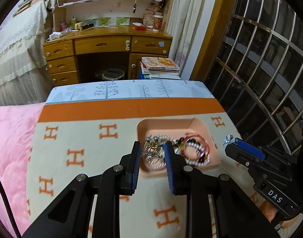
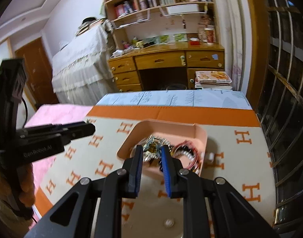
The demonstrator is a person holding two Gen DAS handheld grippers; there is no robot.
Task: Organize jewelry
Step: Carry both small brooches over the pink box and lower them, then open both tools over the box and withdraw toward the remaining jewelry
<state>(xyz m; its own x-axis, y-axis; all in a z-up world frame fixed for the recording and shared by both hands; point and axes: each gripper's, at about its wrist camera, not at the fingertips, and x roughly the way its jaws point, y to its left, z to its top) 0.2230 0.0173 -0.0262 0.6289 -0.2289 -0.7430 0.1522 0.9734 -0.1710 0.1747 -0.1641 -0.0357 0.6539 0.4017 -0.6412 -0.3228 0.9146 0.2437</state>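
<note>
A pink tray sits on the H-patterned blanket and holds a silver-gold hair clip, a pearl bracelet and red bead strands. My left gripper holds the hair clip between its fingers above the tray's near left part. My right gripper is beside the tray's right edge, shut on a small silver flower piece. In the right wrist view the right gripper holds that piece over the tray, with the left gripper off to the left.
The orange-and-cream blanket covers the bed, with a pink quilt at left. A small white item lies right of the tray. A wooden desk, a book stack and a barred window stand beyond.
</note>
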